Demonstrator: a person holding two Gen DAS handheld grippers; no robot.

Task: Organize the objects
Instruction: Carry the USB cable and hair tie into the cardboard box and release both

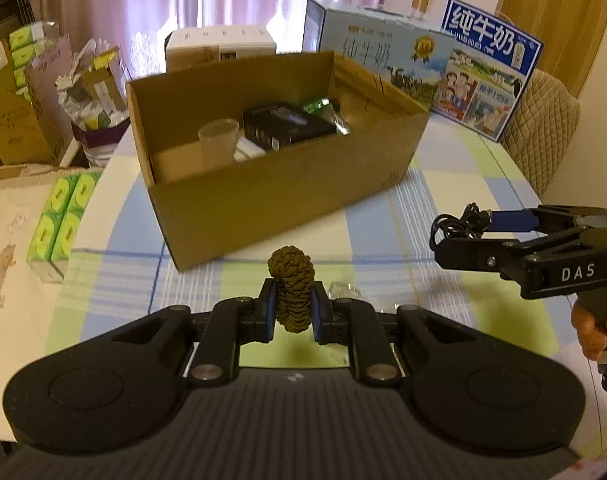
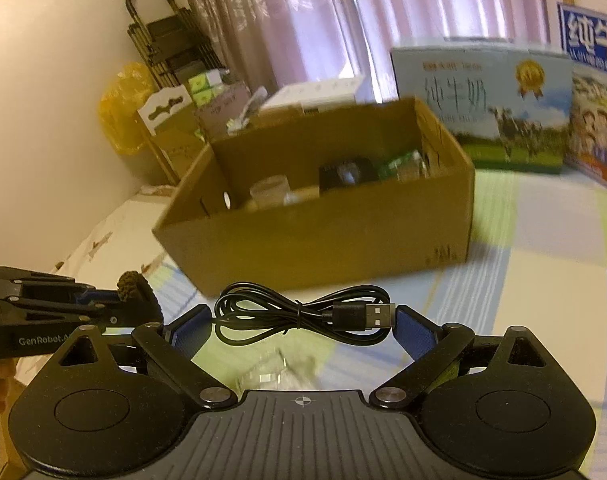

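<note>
My left gripper is shut on a brown, scaly, cone-like object, held upright above the checked tablecloth. In the right wrist view this left gripper and the brown object show at the left edge. My right gripper is shut on a bundled black USB cable, one pad against the loops and the other against the plug. It appears at the right in the left wrist view as well, the right gripper with the cable. An open cardboard box stands just beyond both grippers.
The box holds a clear plastic cup, a black box and a green packet. Milk cartons stand behind it. Green tissue packs lie off the table's left edge. A clear plastic piece lies below my right gripper.
</note>
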